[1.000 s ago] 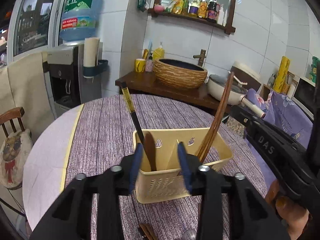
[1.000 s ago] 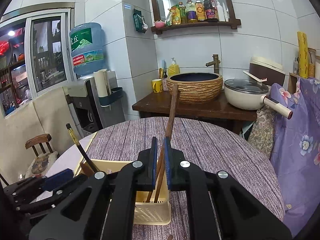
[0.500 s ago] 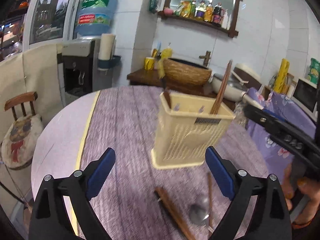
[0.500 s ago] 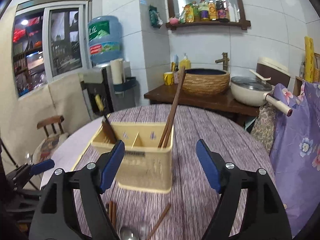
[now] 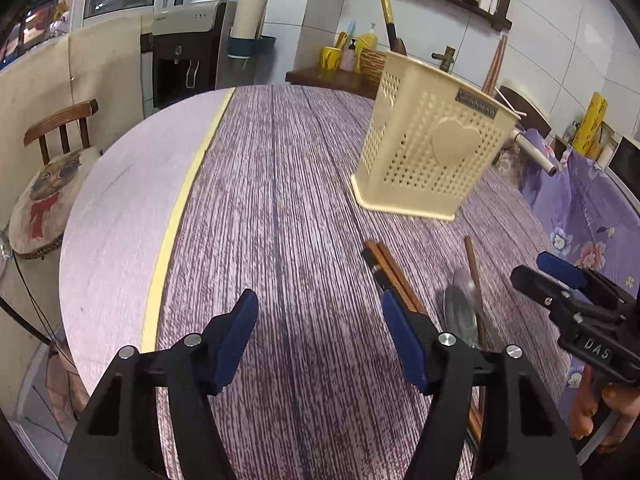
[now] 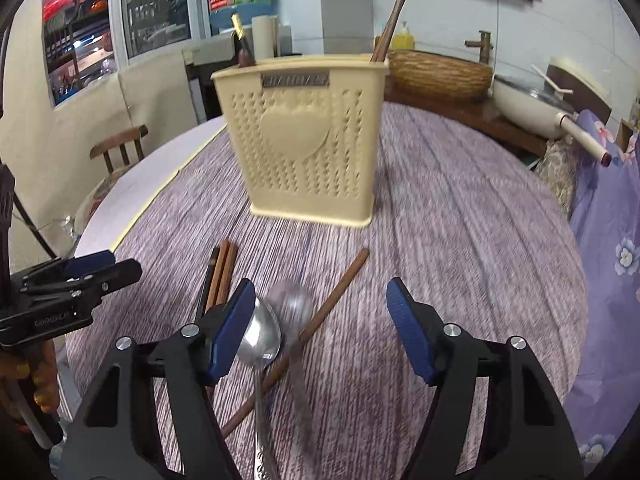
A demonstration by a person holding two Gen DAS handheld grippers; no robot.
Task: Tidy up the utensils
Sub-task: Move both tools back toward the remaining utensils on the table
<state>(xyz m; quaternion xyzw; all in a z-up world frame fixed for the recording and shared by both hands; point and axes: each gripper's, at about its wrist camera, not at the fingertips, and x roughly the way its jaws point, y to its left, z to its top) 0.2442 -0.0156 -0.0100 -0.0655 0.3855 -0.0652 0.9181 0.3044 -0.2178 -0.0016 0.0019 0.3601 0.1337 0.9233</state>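
Observation:
A cream perforated utensil holder stands on the purple tablecloth, holding a black gold-banded handle and brown chopsticks. In front of it lie a chopstick pair, a single chopstick and two metal spoons. My left gripper hovers low over bare cloth, jaws closing with nothing between them, its right finger over the pair. My right gripper is closing above the spoons and single chopstick, pads apart from them.
The round table's pale uncovered edge lies left of a yellow stripe. A wooden chair stands beyond it. Behind are a water dispenser, a woven basin and a pot. Purple floral cloth hangs at the right.
Both grippers let go of the utensils standing in the holder, opened wide, and dropped back and down toward the loose utensils on the cloth. The holder now looks farther away.

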